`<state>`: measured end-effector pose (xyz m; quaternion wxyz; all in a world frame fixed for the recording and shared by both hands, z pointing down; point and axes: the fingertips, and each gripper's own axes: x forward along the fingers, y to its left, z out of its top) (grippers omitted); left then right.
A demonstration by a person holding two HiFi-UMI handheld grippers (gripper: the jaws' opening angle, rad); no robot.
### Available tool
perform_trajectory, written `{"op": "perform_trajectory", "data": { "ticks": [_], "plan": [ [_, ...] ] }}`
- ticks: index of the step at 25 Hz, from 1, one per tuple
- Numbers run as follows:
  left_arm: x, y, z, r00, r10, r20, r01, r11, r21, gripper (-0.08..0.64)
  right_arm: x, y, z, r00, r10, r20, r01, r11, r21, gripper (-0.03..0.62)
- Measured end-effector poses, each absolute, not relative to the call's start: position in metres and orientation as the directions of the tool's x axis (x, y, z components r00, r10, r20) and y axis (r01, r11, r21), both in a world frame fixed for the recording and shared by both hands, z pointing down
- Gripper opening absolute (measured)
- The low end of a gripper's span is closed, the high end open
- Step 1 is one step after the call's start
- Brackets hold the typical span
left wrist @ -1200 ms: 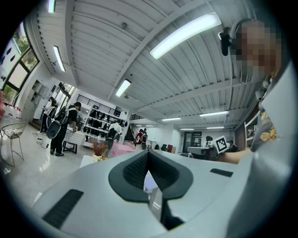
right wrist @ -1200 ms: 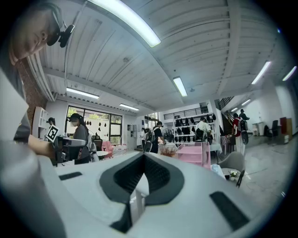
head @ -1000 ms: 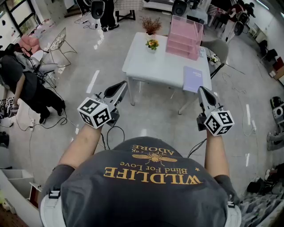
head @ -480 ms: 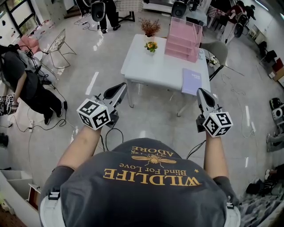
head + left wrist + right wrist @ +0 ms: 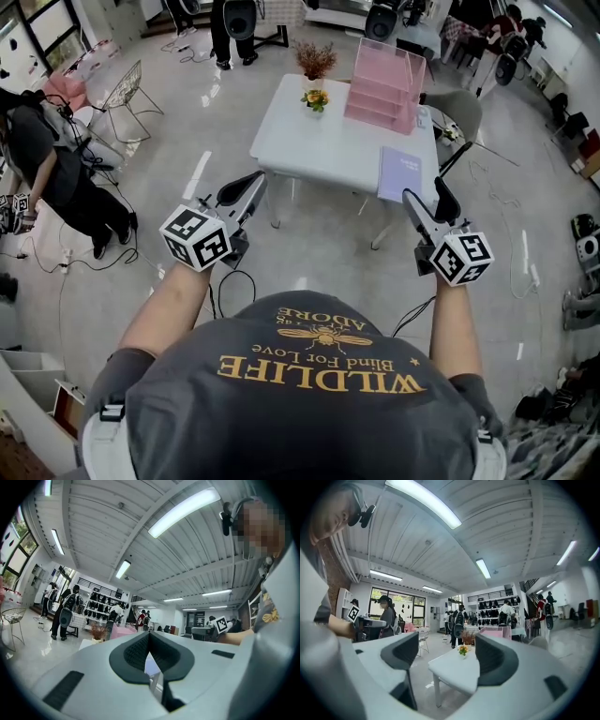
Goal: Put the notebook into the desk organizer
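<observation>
The lavender notebook (image 5: 399, 173) lies flat on the near right corner of the white table (image 5: 319, 141). The pink clear desk organizer (image 5: 386, 82) stands at the table's far right; it also shows in the right gripper view (image 5: 494, 631). Both grippers are held in the air short of the table, pointing level at it. My left gripper (image 5: 253, 180) is shut and empty, its pads meeting (image 5: 149, 641). My right gripper (image 5: 427, 197) hangs just in front of the notebook. Its jaws have just been opening and stand wide, with nothing between them (image 5: 449, 660).
A small flower pot (image 5: 315, 97) and a dried plant (image 5: 316, 56) stand at the table's far left. A grey chair (image 5: 464, 105) sits behind the table and a wire chair (image 5: 127, 86) to the left. A person (image 5: 47, 173) and floor cables (image 5: 103, 258) are at left.
The right gripper's jaws have gone from shut to wide open. Both grippers have moved slightly toward the table.
</observation>
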<state>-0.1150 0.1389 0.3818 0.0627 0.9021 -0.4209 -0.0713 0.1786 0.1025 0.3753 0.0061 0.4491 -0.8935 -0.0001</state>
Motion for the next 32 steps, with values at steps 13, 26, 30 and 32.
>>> {"op": "perform_trajectory", "data": {
  "ticks": [13,26,30,32],
  "plan": [
    [-0.056,0.138,0.381,0.585,-0.808,-0.066,-0.790,-0.586,0.181,-0.002,0.248,0.084,0.379,-0.622,-0.783,0.003,-0.783,0.622,-0.006,0.368],
    [-0.094,0.041,0.397,0.634,-0.769,-0.079,-0.747,-0.636,0.194,-0.002,0.202,0.001,0.397,-0.593,-0.804,0.040,-0.805,0.593,-0.003,0.368],
    [-0.125,-0.024,0.396,0.671,-0.735,-0.096,-0.710,-0.674,0.204,-0.002,0.169,-0.046,0.398,-0.560,-0.828,0.040,-0.828,0.560,-0.002,0.368],
    [-0.141,-0.057,0.390,0.698,-0.710,-0.095,-0.686,-0.700,0.196,-0.002,0.151,-0.068,0.391,-0.535,-0.844,0.039,-0.845,0.535,0.000,0.368]
  ]
}}
